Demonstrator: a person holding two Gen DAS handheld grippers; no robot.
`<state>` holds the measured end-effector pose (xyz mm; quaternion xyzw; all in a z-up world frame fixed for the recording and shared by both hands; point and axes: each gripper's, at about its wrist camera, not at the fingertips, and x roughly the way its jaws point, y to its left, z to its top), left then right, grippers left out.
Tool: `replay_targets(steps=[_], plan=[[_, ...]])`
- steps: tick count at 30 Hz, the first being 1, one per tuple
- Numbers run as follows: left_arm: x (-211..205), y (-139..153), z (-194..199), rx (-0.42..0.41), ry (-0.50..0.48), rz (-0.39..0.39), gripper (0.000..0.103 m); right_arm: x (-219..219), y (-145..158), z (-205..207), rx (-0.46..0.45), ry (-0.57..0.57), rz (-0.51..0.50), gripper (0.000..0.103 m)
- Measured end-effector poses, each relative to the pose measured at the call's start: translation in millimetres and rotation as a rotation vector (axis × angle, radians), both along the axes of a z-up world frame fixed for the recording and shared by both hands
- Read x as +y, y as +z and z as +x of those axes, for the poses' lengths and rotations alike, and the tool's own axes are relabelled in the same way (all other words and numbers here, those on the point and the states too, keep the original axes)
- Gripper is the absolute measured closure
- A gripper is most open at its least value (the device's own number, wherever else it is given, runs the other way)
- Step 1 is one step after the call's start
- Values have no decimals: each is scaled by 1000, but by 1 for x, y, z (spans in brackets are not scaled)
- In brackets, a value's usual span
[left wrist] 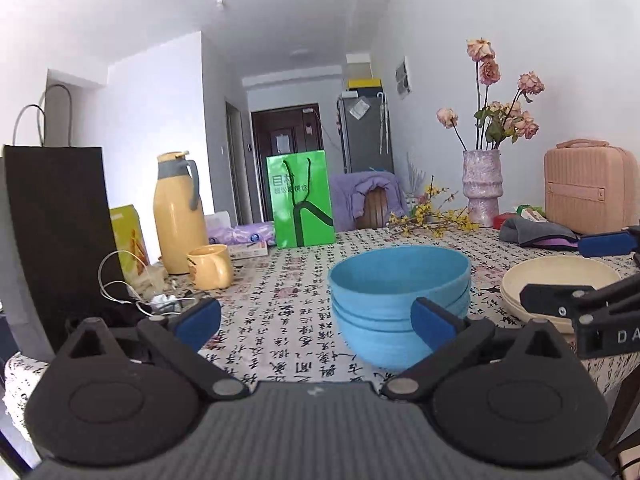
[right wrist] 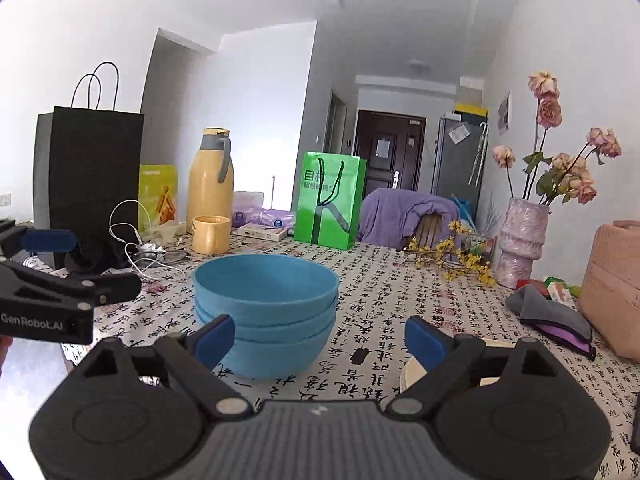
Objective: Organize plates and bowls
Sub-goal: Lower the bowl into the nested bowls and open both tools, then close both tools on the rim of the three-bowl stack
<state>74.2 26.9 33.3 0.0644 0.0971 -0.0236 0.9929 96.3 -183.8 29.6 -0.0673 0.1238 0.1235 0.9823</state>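
A stack of three blue bowls (left wrist: 398,300) stands on the patterned tablecloth (left wrist: 280,304); it also shows in the right wrist view (right wrist: 266,312). A stack of cream plates (left wrist: 556,284) lies right of the bowls; only its edge shows in the right wrist view (right wrist: 412,374). My left gripper (left wrist: 318,322) is open and empty, low in front of the bowls, its right pad beside the stack. My right gripper (right wrist: 320,338) is open and empty, between the bowls and the plates. In the left wrist view the right gripper (left wrist: 576,268) is over the near side of the plates.
A yellow thermos (left wrist: 180,212) and yellow mug (left wrist: 210,266) stand at the left, with a black paper bag (left wrist: 60,232) and white cables (left wrist: 132,292). A green bag (left wrist: 302,198), vase of flowers (left wrist: 482,184), pink case (left wrist: 588,188) and grey pouch (left wrist: 536,232) stand behind.
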Motion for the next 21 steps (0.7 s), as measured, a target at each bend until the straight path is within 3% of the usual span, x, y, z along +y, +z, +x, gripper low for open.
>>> replay_targets(steps=[5, 11, 21], plan=[[11, -11, -23, 29, 10, -33, 0, 5, -17, -42, -47, -15, -4, 10], [20, -12, -27, 52, 5, -69, 0, 9, -30, -68, -3, -9, 36, 10], [24, -14, -16, 76, 20, -89, 0, 9, -29, -52, 6, -8, 69, 10]])
